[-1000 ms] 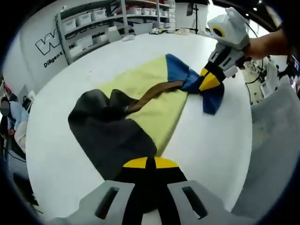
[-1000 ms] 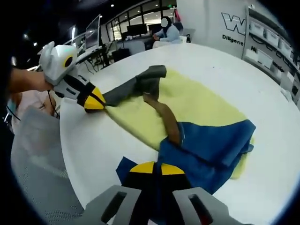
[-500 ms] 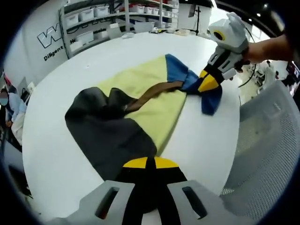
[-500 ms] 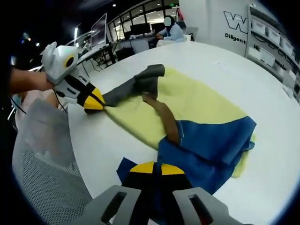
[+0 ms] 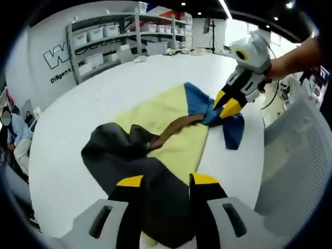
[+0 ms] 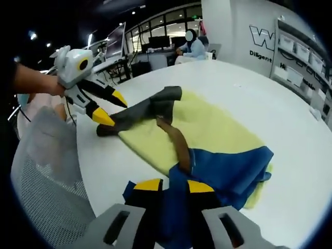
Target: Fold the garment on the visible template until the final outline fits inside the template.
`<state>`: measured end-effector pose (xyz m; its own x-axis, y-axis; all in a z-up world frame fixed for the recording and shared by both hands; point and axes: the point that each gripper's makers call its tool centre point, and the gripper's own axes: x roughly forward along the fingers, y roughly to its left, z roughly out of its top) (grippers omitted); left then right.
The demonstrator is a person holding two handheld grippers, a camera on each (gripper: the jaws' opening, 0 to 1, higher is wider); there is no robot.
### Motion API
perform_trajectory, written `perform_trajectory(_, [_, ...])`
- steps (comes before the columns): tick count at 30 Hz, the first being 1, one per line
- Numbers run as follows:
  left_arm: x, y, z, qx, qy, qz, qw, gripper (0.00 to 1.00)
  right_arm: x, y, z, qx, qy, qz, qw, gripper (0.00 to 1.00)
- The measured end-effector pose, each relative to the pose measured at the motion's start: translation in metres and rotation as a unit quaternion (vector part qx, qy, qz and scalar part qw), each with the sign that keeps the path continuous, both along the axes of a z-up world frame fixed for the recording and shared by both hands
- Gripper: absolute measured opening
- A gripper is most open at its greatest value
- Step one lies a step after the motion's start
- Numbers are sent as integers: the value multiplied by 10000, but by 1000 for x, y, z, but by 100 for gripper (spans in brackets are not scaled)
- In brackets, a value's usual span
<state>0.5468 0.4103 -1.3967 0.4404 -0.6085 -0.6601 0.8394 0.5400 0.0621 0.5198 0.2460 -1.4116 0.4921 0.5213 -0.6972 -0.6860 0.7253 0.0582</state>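
The soft, limp yellow, blue and grey fabric garment [image 5: 171, 132] lies crumpled on the round white surface [image 5: 78, 104]; left gripper [image 5: 166, 181] and right gripper [image 6: 168, 185] fingers parted, empty; regrip at hem edges.

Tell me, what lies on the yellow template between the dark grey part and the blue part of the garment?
A brown strip of the garment runs across the yellow template, joining both parts, seen in both views.
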Motion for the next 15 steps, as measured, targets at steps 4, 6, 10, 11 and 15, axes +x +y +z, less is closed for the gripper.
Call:
perform_trajectory(4, [13, -5, 3, 63, -105, -179, 9998, 31, 9, -3, 6, 6, -159, -26, 9999, 17])
perform_trajectory(6, [18, -8, 3, 142, -178, -344, 9991, 29, 14, -3, 9, -12, -249, -22, 9997, 18])
perform_trajectory(10, [25, -19, 3, 264, -287, -656, 9971, 26, 22, -4, 8, -107, -280, 62, 9995, 18])
perform_trajectory(11, [27, -22, 3, 311, -321, -751, 9962, 25, 24, -4, 7, -146, -300, 92, 9994, 17])
perform_trajectory(15, [34, -30, 0, 411, -367, -937, 9941, 19, 28, -4, 0, -358, -321, 287, 9984, 16])
